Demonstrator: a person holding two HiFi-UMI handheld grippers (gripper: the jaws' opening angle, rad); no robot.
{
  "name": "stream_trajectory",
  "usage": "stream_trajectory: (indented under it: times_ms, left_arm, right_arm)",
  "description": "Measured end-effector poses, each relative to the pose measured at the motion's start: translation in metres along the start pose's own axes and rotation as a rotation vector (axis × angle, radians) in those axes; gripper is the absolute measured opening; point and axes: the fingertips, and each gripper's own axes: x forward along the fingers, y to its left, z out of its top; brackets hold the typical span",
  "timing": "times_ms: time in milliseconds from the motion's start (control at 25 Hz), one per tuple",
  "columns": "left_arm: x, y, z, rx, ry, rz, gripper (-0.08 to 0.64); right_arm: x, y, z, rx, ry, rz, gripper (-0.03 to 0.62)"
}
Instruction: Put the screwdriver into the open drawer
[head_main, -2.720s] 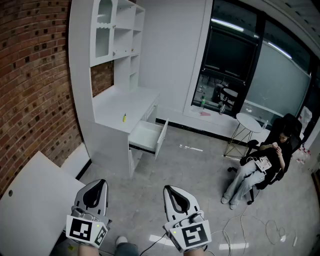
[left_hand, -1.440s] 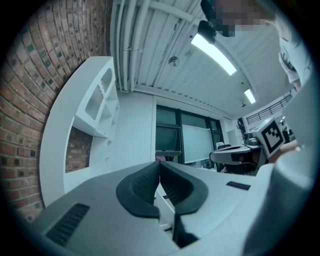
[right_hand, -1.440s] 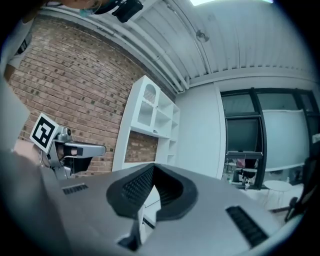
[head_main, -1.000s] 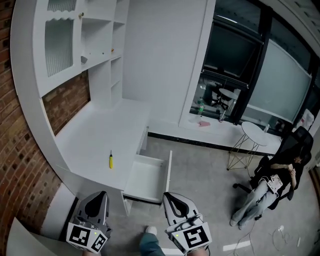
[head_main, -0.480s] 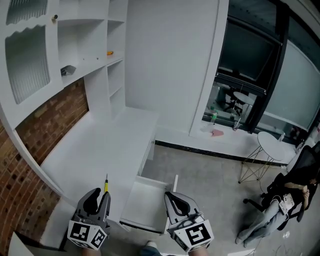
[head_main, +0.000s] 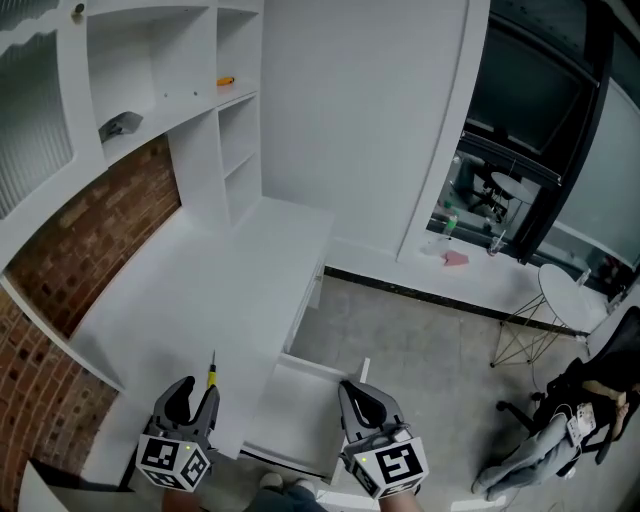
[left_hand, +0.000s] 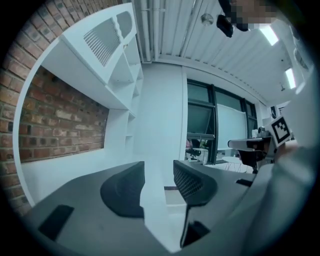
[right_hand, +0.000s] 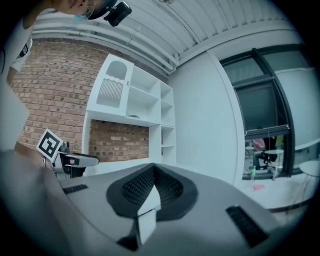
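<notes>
White-shelled left tool (head_main: 196, 392) at the white worktop (head_main: 190, 290) edge: jaws have just been opening, now spread, nothing between them. Just ahead lies the slim screwdriver (head_main: 212, 374), yellow handle, thin dark shaft pointing away. Right of it, open white drawer (head_main: 298, 402); right tool (head_main: 352, 392) pressed together, empty.
</notes>
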Motion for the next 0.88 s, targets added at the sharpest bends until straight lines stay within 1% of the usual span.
stream_trajectory:
  times_ms: [160,360,440,520,640,760,880]
  left_arm:
    - [0.024,0.02,-0.043,-0.021,0.129,0.0,0.184]
    - [0.052,0.047,-0.099,-0.08,0.298,0.013,0.175]
    - [0.061,0.059,-0.122,-0.1,0.361,0.033,0.168]
    - [0.067,0.073,-0.145,-0.128,0.424,0.06,0.144]
    - [0.076,0.085,-0.178,-0.185,0.518,0.079,0.144]
    - [0.085,0.094,-0.201,-0.21,0.596,0.094,0.144]
    - [0.091,0.101,-0.216,-0.207,0.658,0.125,0.144]
  right_arm:
    - [0.025,-0.001,-0.028,0.036,0.061,-0.002,0.011]
    - [0.054,-0.002,-0.071,0.082,0.166,-0.005,0.011]
    - [0.065,-0.003,-0.087,0.103,0.201,-0.016,0.011]
    - [0.075,-0.003,-0.102,0.123,0.231,-0.028,0.011]
    - [0.086,-0.004,-0.122,0.147,0.266,-0.045,0.011]
    - [0.095,-0.003,-0.134,0.164,0.294,-0.051,0.011]
    - [0.101,-0.003,-0.141,0.169,0.315,-0.058,0.011]
